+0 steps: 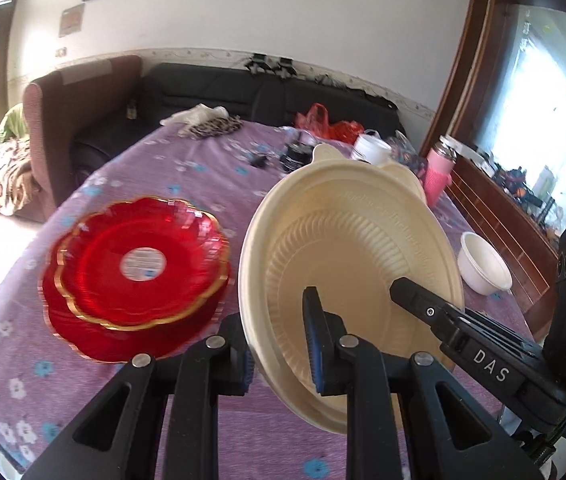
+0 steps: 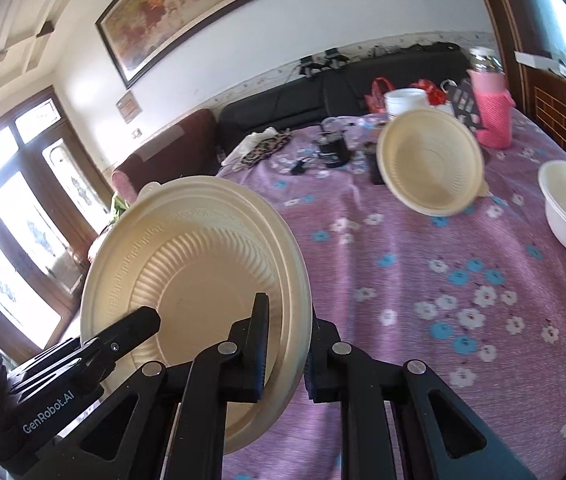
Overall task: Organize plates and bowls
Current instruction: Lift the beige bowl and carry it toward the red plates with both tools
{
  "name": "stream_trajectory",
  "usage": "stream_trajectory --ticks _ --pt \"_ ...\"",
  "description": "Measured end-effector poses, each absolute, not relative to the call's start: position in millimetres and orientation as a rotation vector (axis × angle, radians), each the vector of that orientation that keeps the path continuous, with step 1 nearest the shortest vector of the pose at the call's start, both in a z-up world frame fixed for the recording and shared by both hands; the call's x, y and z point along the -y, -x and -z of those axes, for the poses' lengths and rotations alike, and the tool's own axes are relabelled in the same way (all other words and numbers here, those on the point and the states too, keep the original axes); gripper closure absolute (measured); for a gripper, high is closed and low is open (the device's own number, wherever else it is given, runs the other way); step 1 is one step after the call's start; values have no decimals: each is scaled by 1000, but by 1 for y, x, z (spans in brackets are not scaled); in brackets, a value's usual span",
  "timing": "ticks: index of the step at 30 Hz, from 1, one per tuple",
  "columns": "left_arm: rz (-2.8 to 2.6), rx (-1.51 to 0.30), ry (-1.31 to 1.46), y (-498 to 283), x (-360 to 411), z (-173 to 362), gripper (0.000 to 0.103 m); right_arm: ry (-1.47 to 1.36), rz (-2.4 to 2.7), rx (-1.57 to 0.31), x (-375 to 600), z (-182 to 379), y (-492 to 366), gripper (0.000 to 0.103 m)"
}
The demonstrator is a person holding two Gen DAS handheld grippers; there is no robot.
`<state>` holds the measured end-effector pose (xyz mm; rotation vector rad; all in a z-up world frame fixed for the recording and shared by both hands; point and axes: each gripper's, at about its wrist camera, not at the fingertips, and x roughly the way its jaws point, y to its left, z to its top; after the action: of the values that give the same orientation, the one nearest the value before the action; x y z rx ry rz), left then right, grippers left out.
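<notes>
Both grippers clamped one cream bowl (image 1: 347, 248) by its rim, left gripper (image 1: 281, 354) lower centre and right gripper (image 2: 285, 354) opposite, likely to keep it steady aloft. The red plates (image 1: 135, 276) lay lower left (blurred); a second cream bowl (image 2: 431, 160) showed upper right, its support unclear

Both the left tool (image 1: 279, 350) and the right tool (image 2: 285, 350) angle downward, each clamped on a rim.
</notes>
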<state>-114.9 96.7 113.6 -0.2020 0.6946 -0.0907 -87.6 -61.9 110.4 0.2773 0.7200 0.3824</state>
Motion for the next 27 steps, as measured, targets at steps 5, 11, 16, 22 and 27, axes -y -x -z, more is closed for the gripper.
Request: stream_trajectory --ticks 5,11,16,22,27 --pt "67 -685 237 124 -122 -113 83 -255 -403 -725 36 -113 89 87" --pt "39 -675 246 132 -142 -110 83 -231 -416 -739 15 -111 88 87" --pt "28 -671 261 134 -154 -108 83 -214 -422 -741 1 -112 86 87" --pt "12 -680 274 132 -164 -103 83 -215 -433 -742 -10 -110 84 86" --pt "36 -684 243 131 -146 -101 82 -175 -361 -699 6 -109 101 85"
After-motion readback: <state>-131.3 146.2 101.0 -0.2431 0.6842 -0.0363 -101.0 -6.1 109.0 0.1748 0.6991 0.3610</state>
